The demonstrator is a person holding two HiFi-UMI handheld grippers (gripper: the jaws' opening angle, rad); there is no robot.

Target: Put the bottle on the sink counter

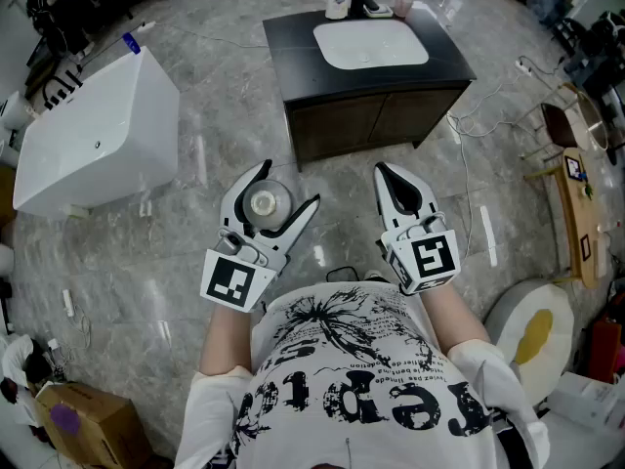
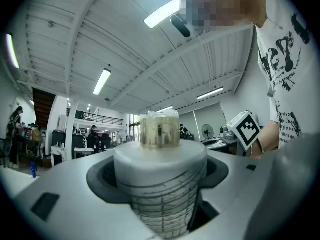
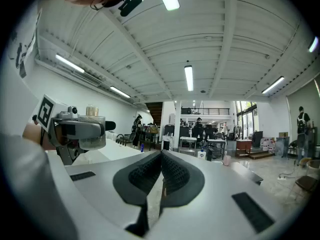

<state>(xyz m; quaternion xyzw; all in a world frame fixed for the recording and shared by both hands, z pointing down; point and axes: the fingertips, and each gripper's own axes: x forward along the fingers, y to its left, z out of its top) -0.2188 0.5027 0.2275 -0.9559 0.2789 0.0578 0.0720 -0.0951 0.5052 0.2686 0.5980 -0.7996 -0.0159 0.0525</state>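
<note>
the left gripper (image 1: 285,190) pinches the bottle (image 1: 264,203) upright between widely spread jaws, over the marble floor (image 1: 186,164), well apart from the dark sink table (image 1: 293,42); the right gripper (image 1: 386,174), jaws pressed together, holds nothing.

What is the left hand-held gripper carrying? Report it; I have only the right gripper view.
Observer: The left hand-held gripper is clamped on a white bottle, cap up.
Operator: Give me the sink counter's position.
Observer: In the head view the sink counter stands straight ahead, some way off.
Operator: Name a free spot on it.
Observer: The dark top is bare to the left of the white basin.
</note>
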